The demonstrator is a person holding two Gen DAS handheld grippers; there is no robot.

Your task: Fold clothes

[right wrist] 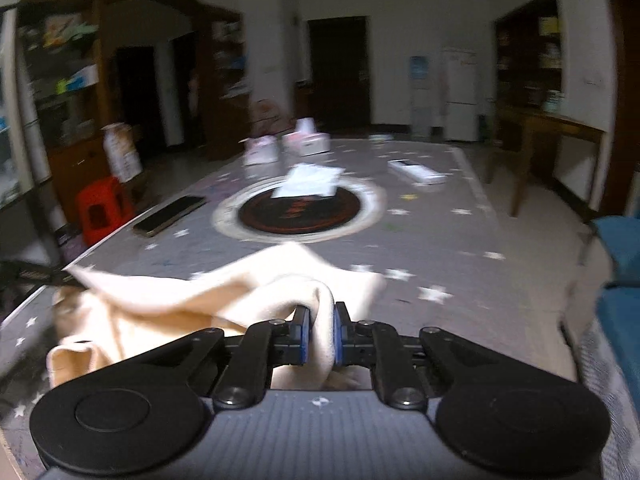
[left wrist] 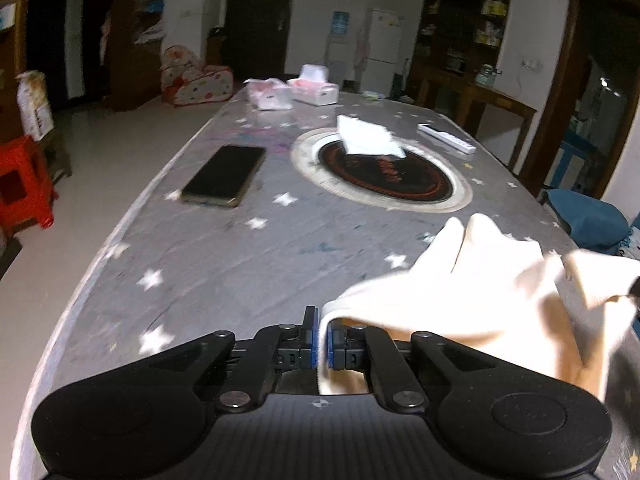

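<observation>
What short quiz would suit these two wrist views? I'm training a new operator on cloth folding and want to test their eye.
1. True or false: both tongs, left and right, are shut on the cream garment.
2. What dark flat item lies on the table left of the round black disc?
A. phone
B. plate
C. book
3. Fill in: a white ___ lies on the disc's far edge.

Key: 1 true; 2 A, the phone; 3 tissue.

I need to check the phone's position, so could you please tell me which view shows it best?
The left wrist view: the phone lies sharp and whole on the table, left of the round hotplate. In the right wrist view it is smaller, blurred and seen at a shallow angle near the table's left edge.
</observation>
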